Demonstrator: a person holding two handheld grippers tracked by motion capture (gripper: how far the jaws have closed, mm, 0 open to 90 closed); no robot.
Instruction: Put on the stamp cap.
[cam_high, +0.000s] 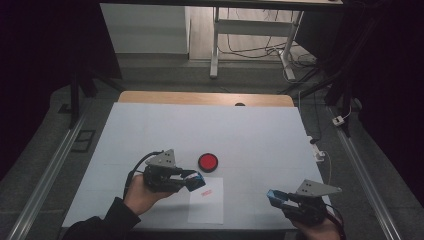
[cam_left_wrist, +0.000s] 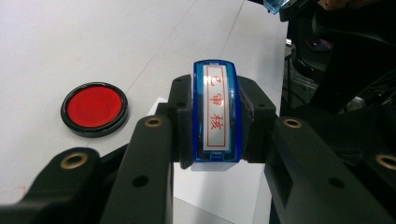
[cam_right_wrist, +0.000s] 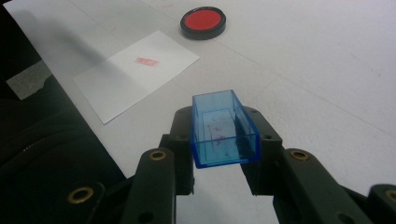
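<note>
One stamp (cam_left_wrist: 217, 112) sits clamped in the left gripper (cam_high: 196, 179); one blue cap (cam_right_wrist: 223, 129) in the right gripper (cam_high: 274, 196); one ink pad (cam_high: 207, 161), one paper (cam_high: 206, 207) near the table's (cam_high: 150, 130) front edge.

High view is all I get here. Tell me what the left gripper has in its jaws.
Observer: The left gripper is shut on a blue stamp. The side facing its camera is white, with red characters in a red frame.
Operator: Now report on the right one.
Observer: The right gripper is shut on a clear blue cap. Its open side is turned toward the camera, and there are faint red smears inside.
</note>
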